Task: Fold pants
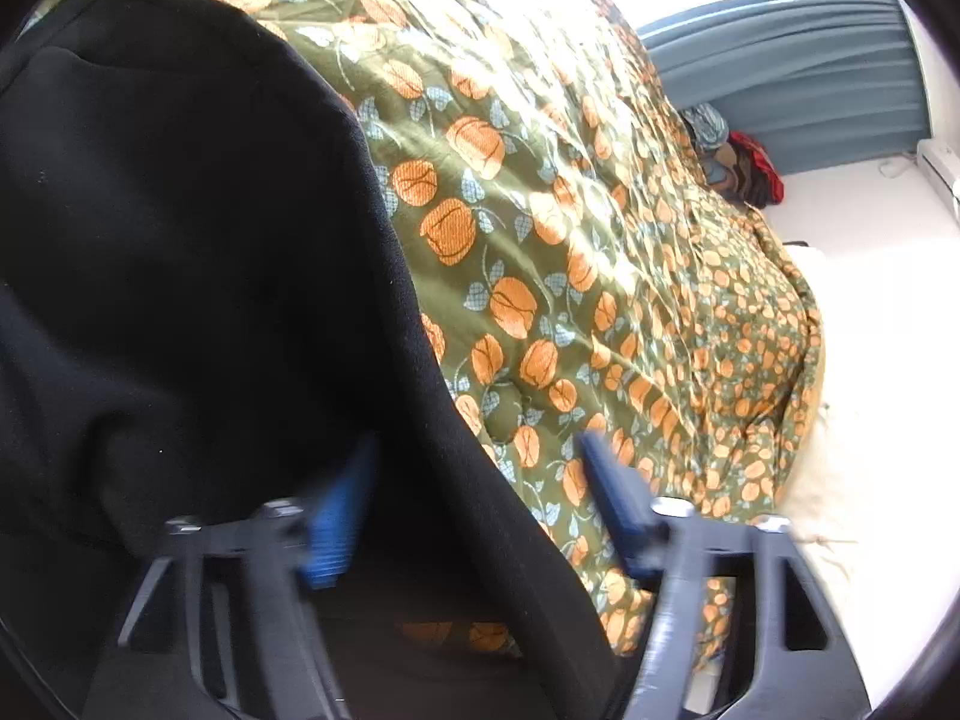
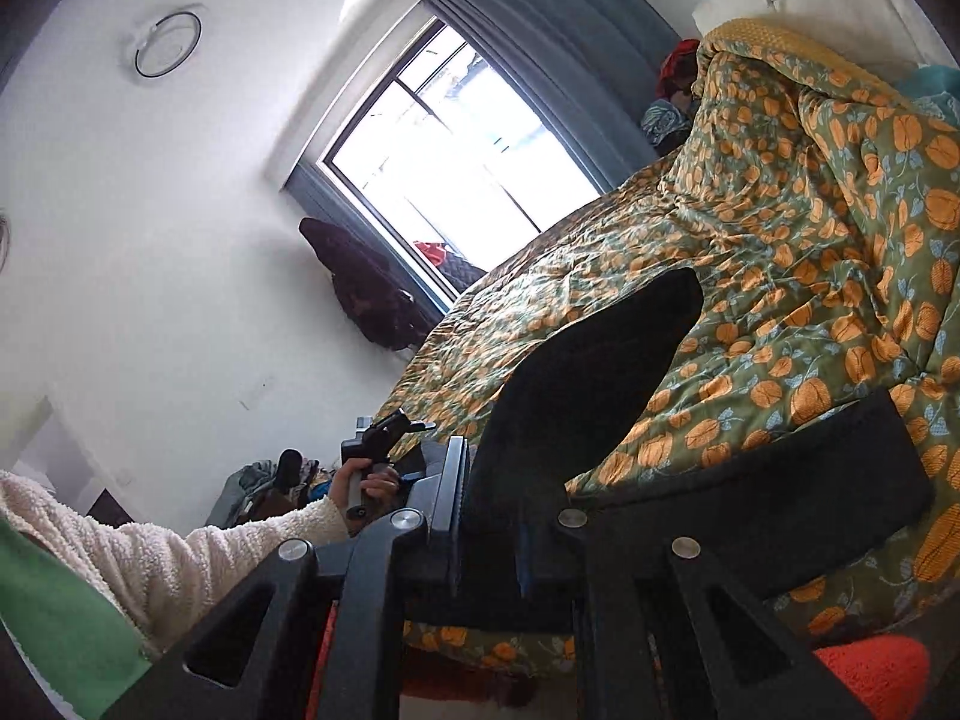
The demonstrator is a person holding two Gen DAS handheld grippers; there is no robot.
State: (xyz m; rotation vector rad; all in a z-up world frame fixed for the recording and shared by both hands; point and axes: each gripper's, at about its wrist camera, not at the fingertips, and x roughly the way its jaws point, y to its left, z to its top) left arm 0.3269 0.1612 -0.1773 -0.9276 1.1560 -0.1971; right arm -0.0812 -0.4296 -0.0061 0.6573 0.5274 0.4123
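The black pants (image 1: 180, 228) lie on a green quilt with orange flowers (image 1: 570, 252). In the left wrist view my left gripper (image 1: 468, 516) is open, its blue-padded fingers (image 1: 333, 516) wide apart astride an edge of the black cloth, one finger on the pants and the other over the quilt. In the right wrist view my right gripper (image 2: 489, 516) is shut on the pants (image 2: 600, 384), holding a fold of black cloth lifted above the quilt (image 2: 810, 240). The other gripper (image 2: 384, 438) shows there in the person's hand at the bed's left edge.
The quilt is bunched high at the far end (image 2: 840, 120). A window (image 2: 456, 168) with blue curtains (image 1: 798, 78) stands beyond the bed. Clothes are piled by the curtain (image 1: 750, 168) and on the floor (image 2: 282, 480). An orange cloth (image 2: 870, 678) lies below the bed edge.
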